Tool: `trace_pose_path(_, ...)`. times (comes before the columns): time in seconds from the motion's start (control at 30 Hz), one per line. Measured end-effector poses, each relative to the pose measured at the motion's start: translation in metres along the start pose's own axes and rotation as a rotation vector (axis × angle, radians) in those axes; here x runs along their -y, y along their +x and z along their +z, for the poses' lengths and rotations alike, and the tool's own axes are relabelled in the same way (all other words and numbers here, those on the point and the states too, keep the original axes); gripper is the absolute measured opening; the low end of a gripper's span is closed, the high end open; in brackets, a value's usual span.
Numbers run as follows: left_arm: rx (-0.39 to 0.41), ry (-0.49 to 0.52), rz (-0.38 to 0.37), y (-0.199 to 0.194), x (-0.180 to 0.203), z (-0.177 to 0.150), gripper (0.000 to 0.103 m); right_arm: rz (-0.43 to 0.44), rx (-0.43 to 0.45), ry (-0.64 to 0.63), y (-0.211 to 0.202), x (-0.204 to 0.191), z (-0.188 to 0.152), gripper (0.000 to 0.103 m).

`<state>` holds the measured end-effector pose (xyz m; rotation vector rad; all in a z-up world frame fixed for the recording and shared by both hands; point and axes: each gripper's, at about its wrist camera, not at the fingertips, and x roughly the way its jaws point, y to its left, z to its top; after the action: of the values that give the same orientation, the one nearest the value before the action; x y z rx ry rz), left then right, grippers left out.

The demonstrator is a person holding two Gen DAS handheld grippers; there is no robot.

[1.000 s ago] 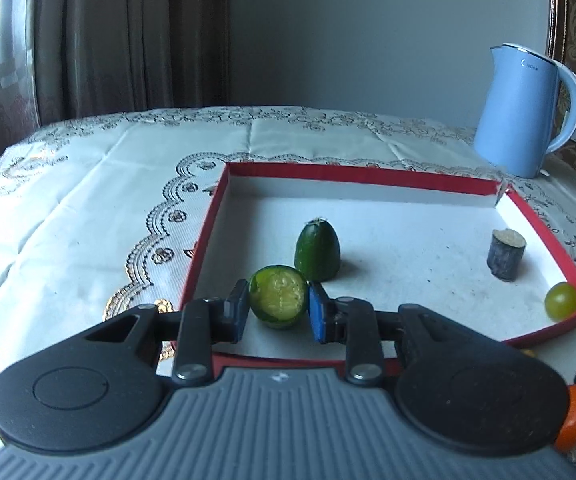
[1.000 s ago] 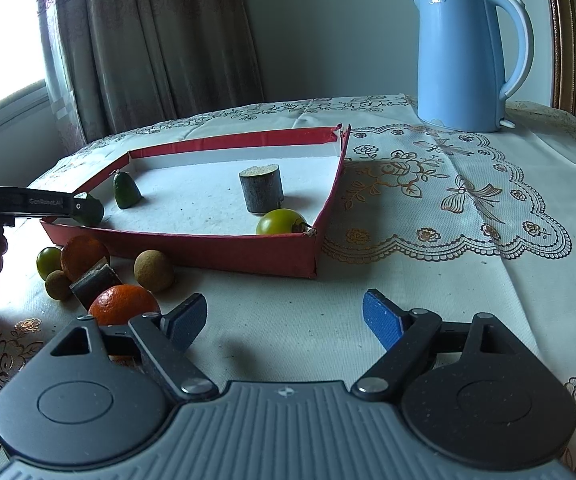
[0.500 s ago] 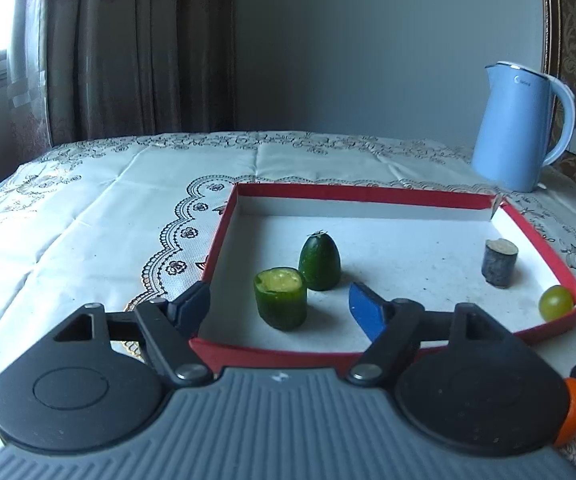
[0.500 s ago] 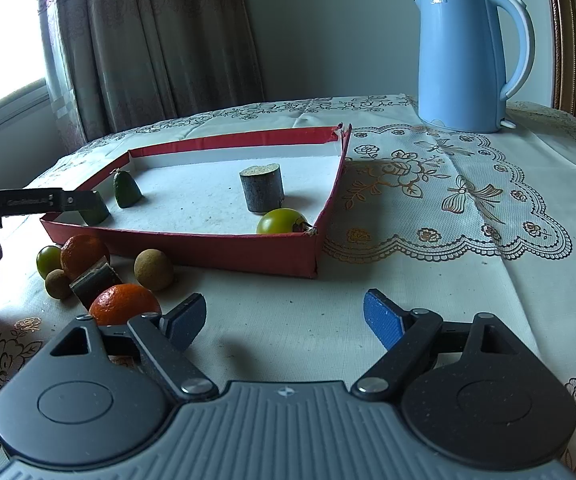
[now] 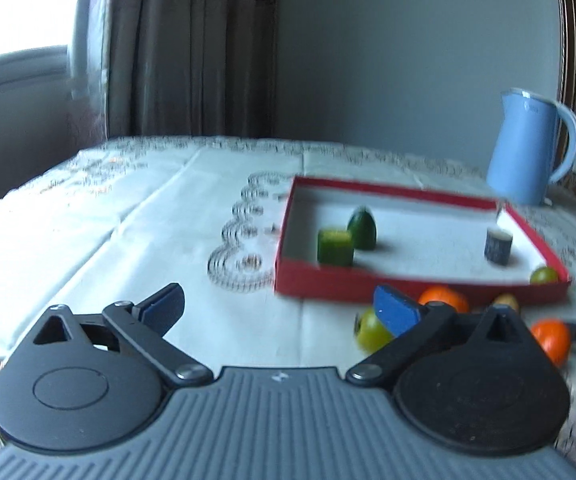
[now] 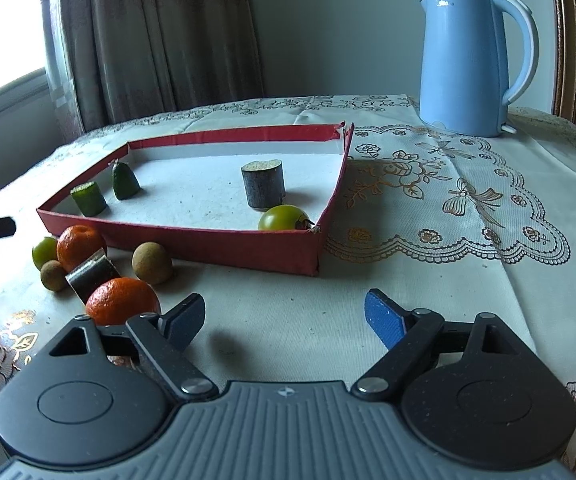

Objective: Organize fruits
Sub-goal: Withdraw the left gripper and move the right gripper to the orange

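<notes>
left tongs (image 5: 278, 306) opening, nothing between pads, low in frame over desk (image 5: 168, 240). right tongs (image 6: 284, 318) opening, empty. cucumber chunk (image 5: 335, 247) upright in red tray (image 5: 408, 280), centre right.

free: bare worktop (image 6: 428, 264) right of red tray (image 6: 192, 236), tray middle open | blocked: loose fruit cluster (image 6: 88, 264) along tray's front-left wall, near orange (image 6: 122, 300) beside right gripper (image 6: 284, 318) | far right: kettle (image 6: 468, 64)
</notes>
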<state>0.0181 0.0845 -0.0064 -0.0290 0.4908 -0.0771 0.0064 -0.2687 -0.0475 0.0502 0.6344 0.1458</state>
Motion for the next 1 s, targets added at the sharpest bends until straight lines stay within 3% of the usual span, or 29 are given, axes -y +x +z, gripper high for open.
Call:
trace_pose_path(0.23,-0.108,0.074,0.005,0.019,0.011,-0.014,0.101,-0.036,-0.020,-0.058,0.003,-0.009,0.000,0.090)
trace_pose_path(0.37,-0.172,0.064,0.001,0.029,0.010,-0.015,0.103,-0.038,-0.022,-0.064,0.003,-0.010,0.000,0.091)
trace_pose_path(0.73,-0.180,0.059,0.002,0.030,0.010,-0.015,0.103,-0.044,-0.028,-0.080,0.004,-0.012,0.000,0.093)
trace_pose_path(0.77,-0.181,0.059,0.002,0.030,0.010,-0.015,0.103,-0.051,-0.029,-0.084,0.005,-0.013,-0.001,0.101)
trace_pose_path(0.8,-0.180,0.059,0.002,0.030,0.010,-0.015,0.103,-0.079,-0.040,-0.082,0.006,-0.013,0.000,0.103)
trace_pose_path(1.0,-0.181,0.059,0.002,0.031,0.010,-0.015,0.103,-0.072,-0.039,-0.065,0.010,-0.011,-0.001,0.103)
